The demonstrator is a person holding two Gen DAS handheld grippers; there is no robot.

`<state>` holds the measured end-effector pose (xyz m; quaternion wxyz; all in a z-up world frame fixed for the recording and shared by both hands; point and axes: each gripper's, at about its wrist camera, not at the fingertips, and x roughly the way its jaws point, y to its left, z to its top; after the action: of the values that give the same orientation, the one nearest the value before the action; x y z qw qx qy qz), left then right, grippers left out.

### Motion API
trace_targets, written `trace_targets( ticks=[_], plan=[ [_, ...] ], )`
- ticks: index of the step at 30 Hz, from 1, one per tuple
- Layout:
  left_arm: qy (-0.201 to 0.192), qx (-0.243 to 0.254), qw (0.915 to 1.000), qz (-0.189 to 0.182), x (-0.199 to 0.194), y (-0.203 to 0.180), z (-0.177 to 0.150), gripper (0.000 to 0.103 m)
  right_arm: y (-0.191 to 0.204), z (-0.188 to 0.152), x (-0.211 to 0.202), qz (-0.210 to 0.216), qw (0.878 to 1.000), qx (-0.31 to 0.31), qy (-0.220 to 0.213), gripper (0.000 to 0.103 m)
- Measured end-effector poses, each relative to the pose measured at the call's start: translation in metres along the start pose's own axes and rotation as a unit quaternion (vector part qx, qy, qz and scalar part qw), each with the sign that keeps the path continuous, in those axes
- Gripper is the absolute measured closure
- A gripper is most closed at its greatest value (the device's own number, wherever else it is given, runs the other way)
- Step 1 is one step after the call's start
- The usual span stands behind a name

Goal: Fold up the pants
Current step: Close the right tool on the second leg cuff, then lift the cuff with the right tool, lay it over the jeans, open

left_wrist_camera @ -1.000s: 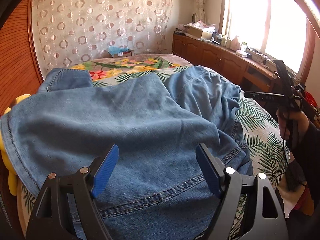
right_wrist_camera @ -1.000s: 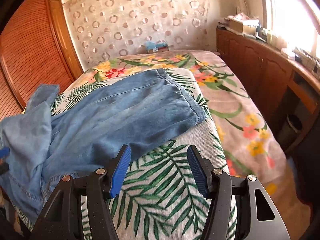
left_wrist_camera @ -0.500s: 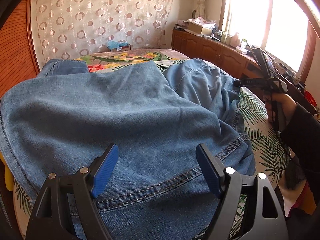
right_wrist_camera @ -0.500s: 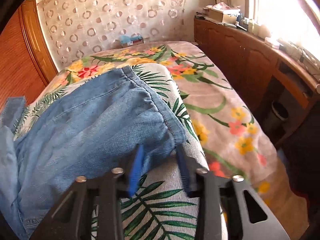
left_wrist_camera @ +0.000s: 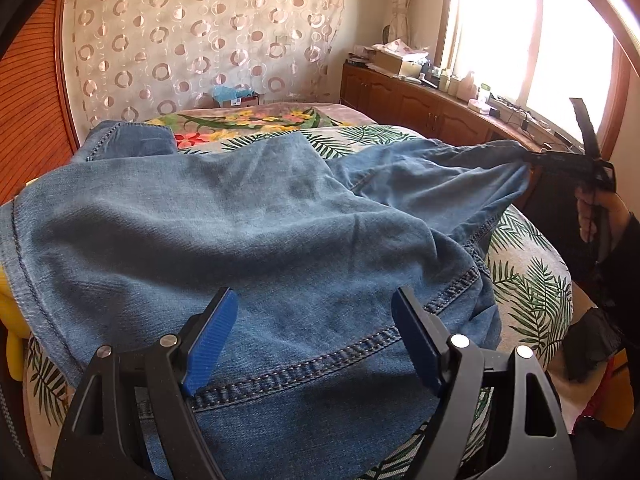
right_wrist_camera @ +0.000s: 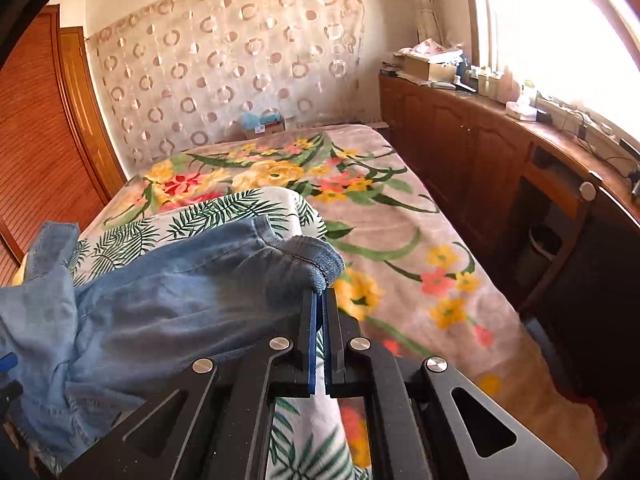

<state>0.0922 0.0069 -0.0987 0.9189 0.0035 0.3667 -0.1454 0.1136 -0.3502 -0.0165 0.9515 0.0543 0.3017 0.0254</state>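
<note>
Only right view shows right hand-held gripper (right_wrist_camera: 320, 300) pinching pants (right_wrist_camera: 160, 300) hem.

The left black two-finger gripper (left_wrist_camera: 314, 334) has angular plastic arms with triangular cut-outs, round silver screws at the joints and ribbed blue pads (left_wrist_camera: 210, 344). The right black gripper (right_wrist_camera: 319, 334) is built alike — blue-edged pads, silver screws. The person's bare-skinned hand (left_wrist_camera: 596, 210) emerges from a dark sleeve.
</note>
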Motion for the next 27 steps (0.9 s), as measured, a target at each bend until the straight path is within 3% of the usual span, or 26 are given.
trace_targets(
  ticks=[5, 10, 20, 27],
  plan=[
    [0.005, -0.001, 1.0000, 0.004, 0.001, 0.004, -0.002, 0.023, 0.001, -0.024, -0.006, -0.010, 1.000, -0.011, 0.013, 0.101],
    [0.010, -0.009, 0.9999, 0.007, 0.004, 0.010, -0.005, 0.023, 0.003, -0.017, 0.004, -0.002, 1.000, 0.005, 0.024, 0.101],
    [0.020, 0.005, 0.9997, 0.016, 0.011, 0.006, -0.020, 0.023, 0.021, -0.005, -0.010, 0.019, 1.000, -0.024, -0.006, 0.101],
    [0.019, -0.009, 0.9997, 0.009, 0.003, 0.008, -0.018, 0.023, 0.047, 0.003, -0.038, 0.063, 0.996, -0.049, -0.034, 0.101]
  ],
)
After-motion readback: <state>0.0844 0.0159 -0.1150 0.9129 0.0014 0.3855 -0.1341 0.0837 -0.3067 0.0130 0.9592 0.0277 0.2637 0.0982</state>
